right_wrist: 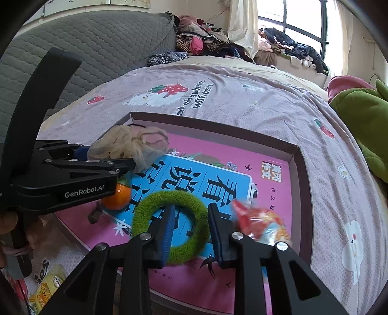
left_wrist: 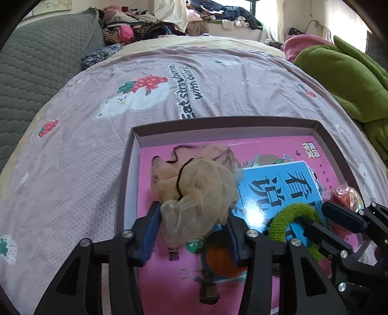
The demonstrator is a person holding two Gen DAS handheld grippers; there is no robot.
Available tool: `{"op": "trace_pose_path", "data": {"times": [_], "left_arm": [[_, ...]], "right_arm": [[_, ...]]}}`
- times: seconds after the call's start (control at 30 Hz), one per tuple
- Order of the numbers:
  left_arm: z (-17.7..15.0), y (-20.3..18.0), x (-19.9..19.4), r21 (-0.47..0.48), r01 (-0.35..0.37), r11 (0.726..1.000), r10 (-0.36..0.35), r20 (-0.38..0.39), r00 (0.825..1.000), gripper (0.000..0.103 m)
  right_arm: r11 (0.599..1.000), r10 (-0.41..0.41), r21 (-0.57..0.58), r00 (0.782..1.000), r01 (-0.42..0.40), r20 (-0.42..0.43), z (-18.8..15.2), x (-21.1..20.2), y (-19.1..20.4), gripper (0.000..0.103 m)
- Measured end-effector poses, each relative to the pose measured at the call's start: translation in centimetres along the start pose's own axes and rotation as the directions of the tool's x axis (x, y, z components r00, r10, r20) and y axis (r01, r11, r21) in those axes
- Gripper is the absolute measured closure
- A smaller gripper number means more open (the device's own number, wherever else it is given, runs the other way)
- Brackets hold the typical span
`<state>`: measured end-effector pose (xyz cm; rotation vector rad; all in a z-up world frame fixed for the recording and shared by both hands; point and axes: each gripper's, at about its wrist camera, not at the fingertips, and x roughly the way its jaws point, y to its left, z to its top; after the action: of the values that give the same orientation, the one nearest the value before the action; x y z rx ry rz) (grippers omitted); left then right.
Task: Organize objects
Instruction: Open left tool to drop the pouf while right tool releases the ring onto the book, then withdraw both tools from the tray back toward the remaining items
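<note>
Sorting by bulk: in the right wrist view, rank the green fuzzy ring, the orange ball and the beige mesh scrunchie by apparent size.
1. green fuzzy ring, though it is nearest the camera
2. beige mesh scrunchie, close to the ring
3. orange ball, partly hidden by the left gripper

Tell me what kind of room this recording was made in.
Most likely a lived-in bedroom. The work surface is a bed covered by a strawberry-and-bear sheet, with a grey quilted headboard along one side and heaps of clothes piled by the curtained window.
</note>
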<state>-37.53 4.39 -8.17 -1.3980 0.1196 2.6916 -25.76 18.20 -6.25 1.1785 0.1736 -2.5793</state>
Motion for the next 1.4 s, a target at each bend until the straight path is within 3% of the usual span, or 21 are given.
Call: {"op": "trace_pose_path", "data": {"times": [0.2,0.8,0.93,1.0,1.4], "left_arm": [[0.3,0.3,-0.8,-0.001,0.006,1.000,-0.006,0.018,1.000,0.042],[-0.7,0.7,-5.6,-0.046,-0.010,0.999,0.015,0.098,0.995,0.041],[-1.8,1.0,-7.7,-0.081,0.023,0.996,-0.014,0.106,0.994,0.041],[-2.1,1.2,-8.8,-0.100,0.048,0.994,-0.038,0.102,0.994,0.041],[-4.0,0.7,-14.0,-0.094,0.025,0.995,-0.011,0.145,0.989,0.041]], "right_arm": [[1.000,0.010,0.022,1.000,-0.010,0.016,0.2,-0.4,-0.3,0.072],[0.998,0.037,0.045,0.994,-0.042,0.100,1.1,-3.2,-0.9,0.071],[0.997,0.053,0.051,0.989,-0.060,0.135,1.3,-5.1,-1.0,0.053],[0.997,0.038,0.059,0.988,-0.047,0.150,1.3,-5.9,-1.0,0.052],[0.994,0.051,0.090,0.988,-0.064,0.144,0.7,-9.4,-0.3,0.052]]}}
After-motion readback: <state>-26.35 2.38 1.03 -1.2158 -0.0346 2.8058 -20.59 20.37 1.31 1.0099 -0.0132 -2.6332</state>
